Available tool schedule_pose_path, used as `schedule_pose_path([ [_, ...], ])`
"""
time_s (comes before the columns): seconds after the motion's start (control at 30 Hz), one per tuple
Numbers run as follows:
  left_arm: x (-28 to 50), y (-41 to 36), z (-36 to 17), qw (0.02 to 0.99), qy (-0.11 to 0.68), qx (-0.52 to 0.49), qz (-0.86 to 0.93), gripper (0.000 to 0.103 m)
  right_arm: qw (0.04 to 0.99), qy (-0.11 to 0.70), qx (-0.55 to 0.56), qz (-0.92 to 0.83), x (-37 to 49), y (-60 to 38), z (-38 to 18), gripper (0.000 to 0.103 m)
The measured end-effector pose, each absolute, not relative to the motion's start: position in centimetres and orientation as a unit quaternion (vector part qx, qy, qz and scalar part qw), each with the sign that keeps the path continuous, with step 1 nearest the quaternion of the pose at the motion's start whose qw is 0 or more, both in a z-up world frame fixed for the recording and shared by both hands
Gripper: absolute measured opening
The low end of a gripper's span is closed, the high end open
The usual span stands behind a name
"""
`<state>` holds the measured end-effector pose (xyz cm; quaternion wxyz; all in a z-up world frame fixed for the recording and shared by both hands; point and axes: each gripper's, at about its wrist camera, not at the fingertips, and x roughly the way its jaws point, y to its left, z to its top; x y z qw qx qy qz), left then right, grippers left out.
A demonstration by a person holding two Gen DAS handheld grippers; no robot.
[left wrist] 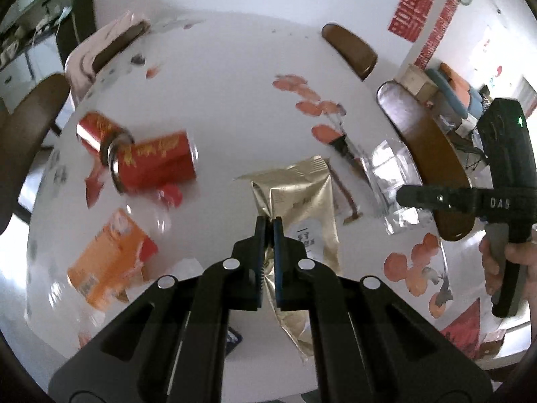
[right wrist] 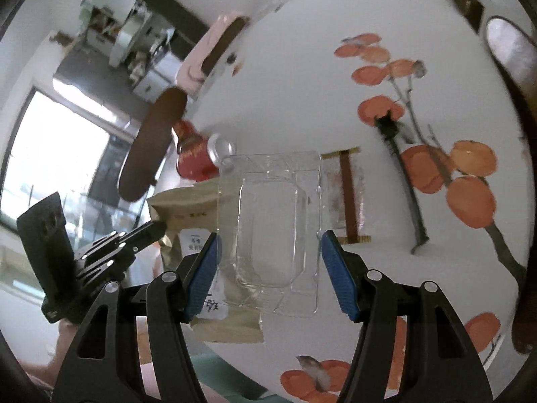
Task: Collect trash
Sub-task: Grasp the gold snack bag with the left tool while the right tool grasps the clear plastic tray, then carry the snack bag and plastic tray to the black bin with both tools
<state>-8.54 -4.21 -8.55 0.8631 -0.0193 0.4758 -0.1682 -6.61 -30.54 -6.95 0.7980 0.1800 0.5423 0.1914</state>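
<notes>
Both blue-padded fingers of my left gripper (left wrist: 268,235) are drawn almost together, pinching the edge of the crinkled gold foil pouch with a white label (left wrist: 303,211). That pouch sits just ahead of the fingertips, over the white table with printed orange fruit branches (left wrist: 235,84), and I cannot tell whether its far end rests on the surface.

On my right gripper (right wrist: 268,268) the fingers stand wide apart, one to each side of the clear moulded plastic blister tray (right wrist: 272,228) lying on the table. The pads look very close to its edges, but I cannot tell whether either one touches, since the plastic is transparent and its outline fades into the tabletop.

From the left wrist I see two red drink cans with gold lettering (left wrist: 147,158) lying on their sides, touching end to end, well to the left of the pouch. An orange and red paper carton (left wrist: 107,262) lies nearer me, badly smeared by motion blur, so its print is unreadable.

From the right wrist, a small clear wrapper with brown and gold strips (right wrist: 345,194) lies just beside the tray on its right. The pouch's near portion is hidden behind my left-side finger and the tray, and the cans are partly cut off by a brown chair back (right wrist: 151,144).
</notes>
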Motion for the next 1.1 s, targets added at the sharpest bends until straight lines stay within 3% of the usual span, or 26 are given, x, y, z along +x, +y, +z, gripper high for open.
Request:
schedule_pose_path([
  [0.37,-8.1,-10.0,-6.2,0.821,0.460,0.062,-0.333,0.002,0.834,0.476,0.277,0.042,-17.3,-35.1,-3.6,0.062],
  [0.67,-15.3,-20.8,-5.8,0.731,0.439,0.147,-0.502,0.002,0.821,0.401,0.383,-0.139,-35.0,-41.2,-3.8,0.062],
  [0.83,-22.0,-26.6,-7.0,0.695,0.448,0.162,-0.538,0.002,0.796,0.383,0.427,-0.191,-43.9,-45.6,-6.3,0.062],
  [1.1,-32.3,-35.2,-13.7,0.648,0.505,0.209,-0.530,0.002,0.749,0.401,0.486,-0.205,-54.6,-52.5,-13.3,0.062],
])
